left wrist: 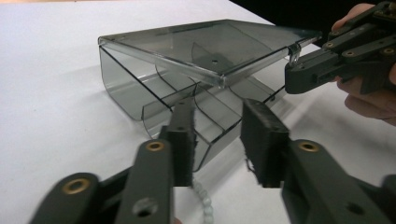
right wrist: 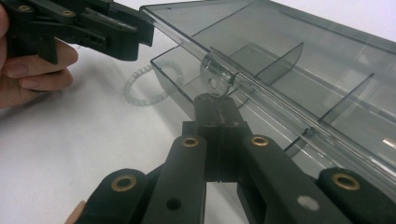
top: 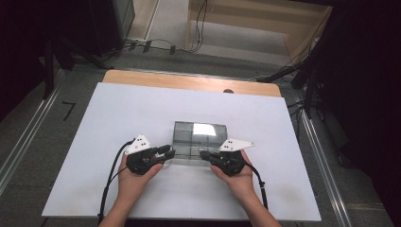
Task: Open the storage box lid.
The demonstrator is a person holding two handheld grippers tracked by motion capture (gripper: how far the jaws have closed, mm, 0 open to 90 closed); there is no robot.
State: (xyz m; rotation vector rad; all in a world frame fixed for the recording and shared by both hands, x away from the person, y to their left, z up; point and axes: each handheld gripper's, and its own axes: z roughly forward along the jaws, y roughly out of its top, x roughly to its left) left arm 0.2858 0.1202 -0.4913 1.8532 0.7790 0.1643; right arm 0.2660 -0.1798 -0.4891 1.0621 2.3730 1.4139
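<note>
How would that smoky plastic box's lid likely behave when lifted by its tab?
The lid looks thin but rigid, so probably light and stiff. The right gripper pinches only a small glossy tab, which may slip. The box could shift on the smooth table.

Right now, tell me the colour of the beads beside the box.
Pale, milky white beads, clearest in the right gripper view, lying by the smoky grey box.

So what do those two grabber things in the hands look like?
Both are black, with two flat black jaws on jointed bars pinned by brass-coloured rivets. The left gripper and right gripper each carry a pale three-cornered plate with small dark dots on top, and a black cable trails back from each. The forearms are bare, with no sleeves.
</note>
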